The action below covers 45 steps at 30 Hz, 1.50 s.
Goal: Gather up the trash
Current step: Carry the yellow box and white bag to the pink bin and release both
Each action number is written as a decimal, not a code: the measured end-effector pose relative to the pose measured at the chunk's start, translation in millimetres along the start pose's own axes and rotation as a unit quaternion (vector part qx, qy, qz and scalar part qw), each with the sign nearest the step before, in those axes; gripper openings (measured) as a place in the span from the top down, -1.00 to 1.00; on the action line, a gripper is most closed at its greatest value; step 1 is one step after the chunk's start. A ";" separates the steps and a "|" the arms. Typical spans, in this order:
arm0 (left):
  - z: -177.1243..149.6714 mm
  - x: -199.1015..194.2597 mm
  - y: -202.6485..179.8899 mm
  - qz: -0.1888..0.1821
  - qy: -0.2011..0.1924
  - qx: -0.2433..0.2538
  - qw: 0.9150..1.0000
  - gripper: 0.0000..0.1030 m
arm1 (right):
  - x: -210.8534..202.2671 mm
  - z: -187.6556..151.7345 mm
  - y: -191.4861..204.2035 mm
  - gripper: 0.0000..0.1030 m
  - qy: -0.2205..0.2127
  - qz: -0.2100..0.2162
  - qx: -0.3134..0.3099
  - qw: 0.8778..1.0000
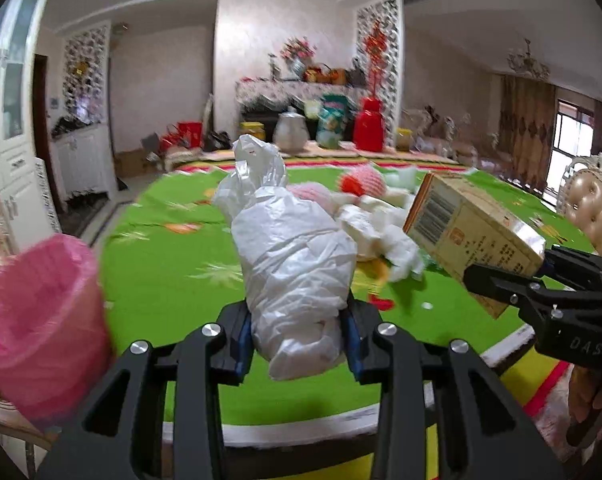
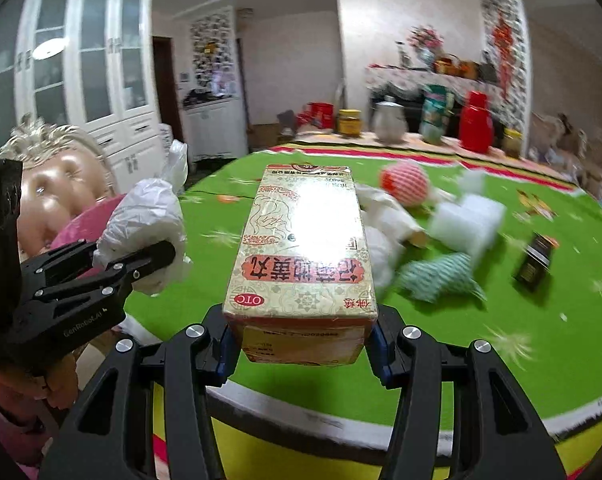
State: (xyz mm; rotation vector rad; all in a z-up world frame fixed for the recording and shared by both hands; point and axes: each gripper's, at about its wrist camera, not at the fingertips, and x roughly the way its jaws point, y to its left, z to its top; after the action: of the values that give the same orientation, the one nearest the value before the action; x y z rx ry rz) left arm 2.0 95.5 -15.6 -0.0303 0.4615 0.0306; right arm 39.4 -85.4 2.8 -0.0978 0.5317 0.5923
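Note:
My left gripper (image 1: 299, 340) is shut on a crumpled white plastic bag (image 1: 293, 256) and holds it above the green table's near edge. It also shows at the left of the right wrist view (image 2: 141, 256). My right gripper (image 2: 301, 344) is shut on a cream medicine box (image 2: 301, 248) with red print; the box also shows at the right of the left wrist view (image 1: 473, 236). A bin with a pink liner (image 1: 33, 320) stands at the left, beside the table. More trash lies mid-table: a red-white foam net (image 2: 405, 182), white foam pieces (image 2: 465, 220), a green-white wrapper (image 2: 441, 276).
The round table has a green cloth (image 1: 161, 264). A small dark box (image 2: 535, 264) lies at the right. A jug (image 2: 389, 122), a red thermos (image 2: 477, 122) and jars stand at the far edge. A padded chair (image 1: 593, 208) is at the right.

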 end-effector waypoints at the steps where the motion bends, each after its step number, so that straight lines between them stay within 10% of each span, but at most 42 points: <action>1: -0.6 -5.6 8.4 0.008 -0.005 -0.002 1.000 0.31 | 2.3 2.1 7.5 0.03 -0.002 0.006 -0.007 1.000; 15: -3.2 -68.4 155.4 0.136 -0.031 -0.044 0.989 0.28 | 59.7 53.2 144.1 0.03 -0.027 0.147 -0.115 0.982; 29: -5.3 -34.0 301.2 0.165 0.023 -0.064 0.984 0.23 | 153.4 89.2 245.0 0.03 0.011 0.243 -0.159 0.957; 38: -21.4 -30.5 347.9 0.185 0.035 -0.086 0.978 -0.54 | 177.9 90.5 252.2 -0.33 0.025 0.253 -0.145 0.956; 45: -16.5 -54.3 297.3 0.222 0.012 -0.053 0.974 -0.79 | 143.9 86.2 203.9 -0.66 0.002 0.205 -0.116 0.972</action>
State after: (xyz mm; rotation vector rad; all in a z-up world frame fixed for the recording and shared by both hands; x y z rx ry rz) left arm -64.8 390.7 -12.7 -0.0315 0.4827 0.4948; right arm 65.5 176.9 17.1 -0.2140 0.4867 1.0597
